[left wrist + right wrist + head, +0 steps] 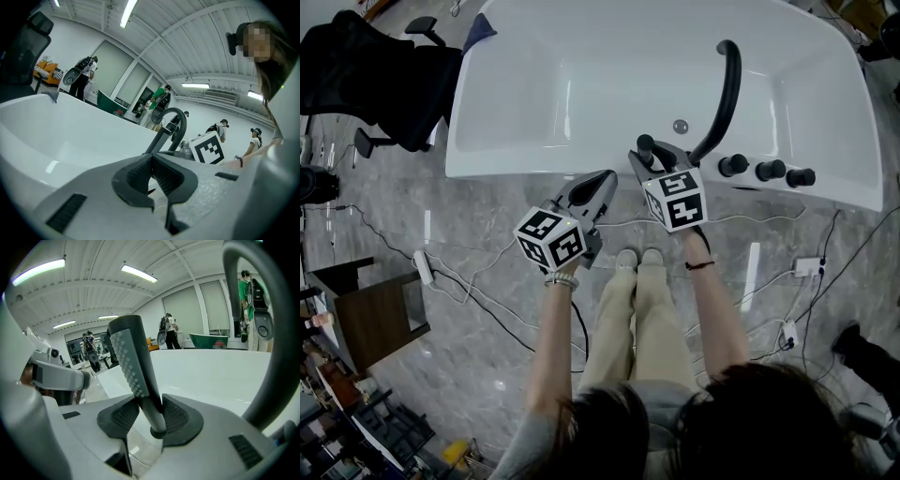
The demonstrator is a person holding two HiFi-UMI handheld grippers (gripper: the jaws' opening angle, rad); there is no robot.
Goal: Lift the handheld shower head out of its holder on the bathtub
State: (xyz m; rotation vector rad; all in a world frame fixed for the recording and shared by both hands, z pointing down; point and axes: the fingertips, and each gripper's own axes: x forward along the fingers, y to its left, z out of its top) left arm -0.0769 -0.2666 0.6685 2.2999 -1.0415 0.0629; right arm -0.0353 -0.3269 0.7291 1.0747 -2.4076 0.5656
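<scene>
Shower head (133, 366) stands upright on the near rim of the bathtub (581, 94), toward the right end. It is just left of the arched black spout (727, 94) and the row of three knobs (769, 171). A dark collar (158, 431) rings its foot, and I take that for the holder, so I judge the lift has not begun. The step in hand is the grip.

My right claw (150, 414) has come in from the near edge with the stem between its jaws, below the dotted spray face. The jaws stand wide, yet both ribbed pads (176, 416) look to lie against the stem, so I read this as a pinch on a thick handle rather than an idle spread.

My left claw (150, 164) hangs beside it over the near rim, its jaws pressed together on nothing and touching neither tub nor fitting.

Next I would make sure of that hold and then draw straight up along the stem's own line, so the foot slides out of the collar and does not jam. I would also keep away from the spout close on my right.
</scene>
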